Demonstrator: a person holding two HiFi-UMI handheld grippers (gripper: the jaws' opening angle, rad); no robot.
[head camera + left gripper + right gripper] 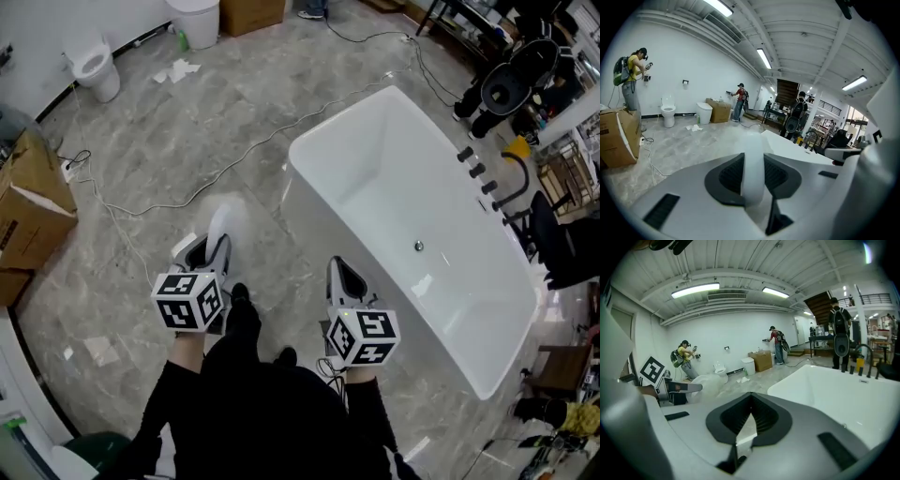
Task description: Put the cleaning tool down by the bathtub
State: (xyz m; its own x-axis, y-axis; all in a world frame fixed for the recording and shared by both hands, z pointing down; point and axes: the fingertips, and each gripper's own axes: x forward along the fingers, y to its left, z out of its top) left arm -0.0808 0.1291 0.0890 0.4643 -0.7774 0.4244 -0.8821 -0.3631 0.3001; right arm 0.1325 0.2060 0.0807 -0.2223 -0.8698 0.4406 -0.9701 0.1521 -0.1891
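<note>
The white bathtub (309, 155) stands on the grey stone floor, to the right of both grippers. My left gripper (208, 246) is shut on the cleaning tool (225, 217), a white, blurred thing that sticks out ahead of the jaws over the floor left of the tub. In the left gripper view the tool's white handle (753, 183) runs up between the dark pads (729, 176) of the left gripper (753, 157). My right gripper (337, 268) hangs beside the tub's near corner, shut, with nothing held. In the right gripper view its tips (750, 401) meet, and the tub (834, 390) lies to the right.
A toilet (94, 66) and a white bin (197, 19) stand at the far wall. Cardboard boxes (28, 202) sit at the left. A cable (216, 169) snakes across the floor. Black taps (476, 169) line the tub's far rim. People stand in the background.
</note>
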